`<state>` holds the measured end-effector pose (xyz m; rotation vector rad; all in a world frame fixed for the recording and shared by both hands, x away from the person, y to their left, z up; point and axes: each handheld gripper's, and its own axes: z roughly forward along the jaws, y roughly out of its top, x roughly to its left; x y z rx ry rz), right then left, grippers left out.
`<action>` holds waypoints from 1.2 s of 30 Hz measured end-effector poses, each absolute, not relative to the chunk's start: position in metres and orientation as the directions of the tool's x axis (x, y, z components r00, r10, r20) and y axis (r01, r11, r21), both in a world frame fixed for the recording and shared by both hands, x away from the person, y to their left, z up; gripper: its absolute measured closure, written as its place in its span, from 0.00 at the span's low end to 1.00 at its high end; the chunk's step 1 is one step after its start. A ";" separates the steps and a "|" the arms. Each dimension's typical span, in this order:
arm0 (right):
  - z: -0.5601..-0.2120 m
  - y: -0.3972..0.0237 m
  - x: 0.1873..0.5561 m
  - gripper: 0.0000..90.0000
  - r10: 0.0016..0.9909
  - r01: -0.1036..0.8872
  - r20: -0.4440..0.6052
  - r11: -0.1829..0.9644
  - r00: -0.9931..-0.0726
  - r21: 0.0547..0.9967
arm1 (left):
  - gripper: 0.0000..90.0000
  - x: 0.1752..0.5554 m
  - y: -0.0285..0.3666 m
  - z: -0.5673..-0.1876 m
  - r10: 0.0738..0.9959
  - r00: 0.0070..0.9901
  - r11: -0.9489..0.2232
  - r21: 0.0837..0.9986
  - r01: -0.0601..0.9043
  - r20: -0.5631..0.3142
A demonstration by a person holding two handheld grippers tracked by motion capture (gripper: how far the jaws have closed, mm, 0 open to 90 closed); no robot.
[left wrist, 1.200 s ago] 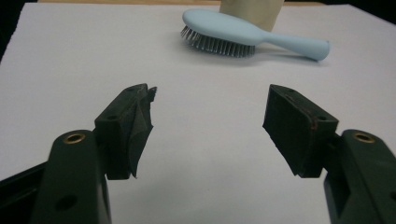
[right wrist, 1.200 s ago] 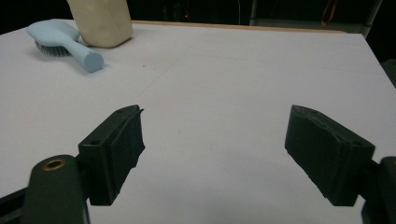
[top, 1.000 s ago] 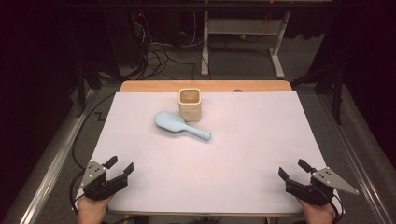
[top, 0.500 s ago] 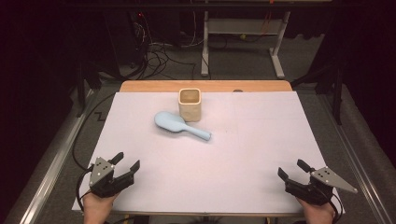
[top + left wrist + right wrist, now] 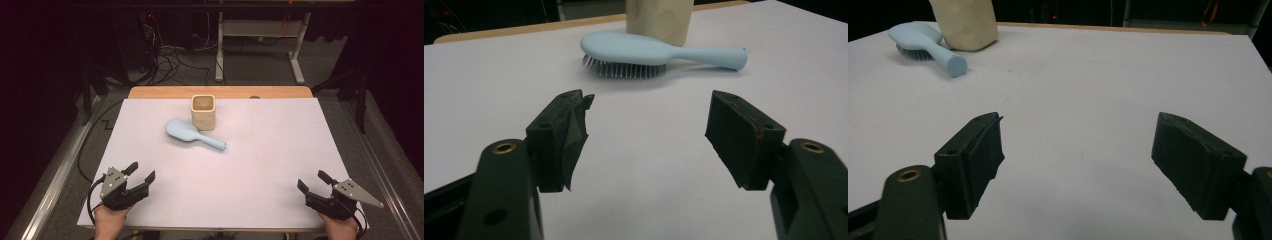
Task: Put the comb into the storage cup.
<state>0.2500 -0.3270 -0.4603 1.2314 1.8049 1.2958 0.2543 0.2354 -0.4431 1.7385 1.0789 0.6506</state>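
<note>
Pale blue plastic marked out the hairbrush (image 5: 193,135), which lay bristles down on the white counter (image 5: 260,165), well apart from both of your claws. Its oval head pointed toward the far left and its handle ran toward the near right. Just behind it stood a cream square cup (image 5: 203,111), upright, with the brush so close against its front that you could not tell whether the two touched.

Your left claw (image 5: 138,173) sat at the near left corner of the counter, held in your left hand (image 5: 111,220). Its jaws stood wide apart with nothing between them, and in the left gripper view (image 5: 646,137) they framed bare white surface, with the hairbrush (image 5: 644,56) lying straight ahead beyond the tips.

Your right claw (image 5: 313,180) sat at the near right corner, in your right hand (image 5: 340,226). Its jaws were spread wide too and gripped nothing. In the right gripper view (image 5: 1075,157) the hairbrush (image 5: 928,47) and the cup (image 5: 964,22) showed far off at the upper left.
</note>
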 end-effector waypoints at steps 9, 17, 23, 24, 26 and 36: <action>-0.460 -0.327 0.250 0.23 0.910 0.331 0.056 0.091 -0.411 0.939 | 0.37 0.257 0.225 -0.434 0.870 0.491 -0.168 0.919 0.358 -0.032; -0.459 -0.330 0.249 0.23 0.913 0.329 0.084 0.057 -0.399 0.943 | 0.36 0.264 0.209 -0.433 0.840 0.542 -0.197 0.911 0.361 -0.033; -0.459 -0.330 0.250 0.23 0.912 0.333 0.086 0.058 -0.401 0.941 | 0.37 0.274 0.197 -0.431 0.820 0.571 -0.211 0.909 0.360 -0.036; -0.459 -0.330 0.250 0.23 0.912 0.338 0.089 0.056 -0.400 0.939 | 0.37 0.275 0.195 -0.431 0.819 0.573 -0.217 0.908 0.357 -0.029; -0.460 -0.330 0.250 0.24 0.910 0.341 0.091 0.058 -0.404 0.938 | 0.37 0.276 0.194 -0.431 0.817 0.576 -0.218 0.908 0.358 -0.031; -0.459 -0.329 0.250 0.24 0.906 0.333 0.091 0.058 -0.414 0.941 | 0.38 0.285 0.177 -0.429 0.793 0.608 -0.230 0.908 0.349 -0.033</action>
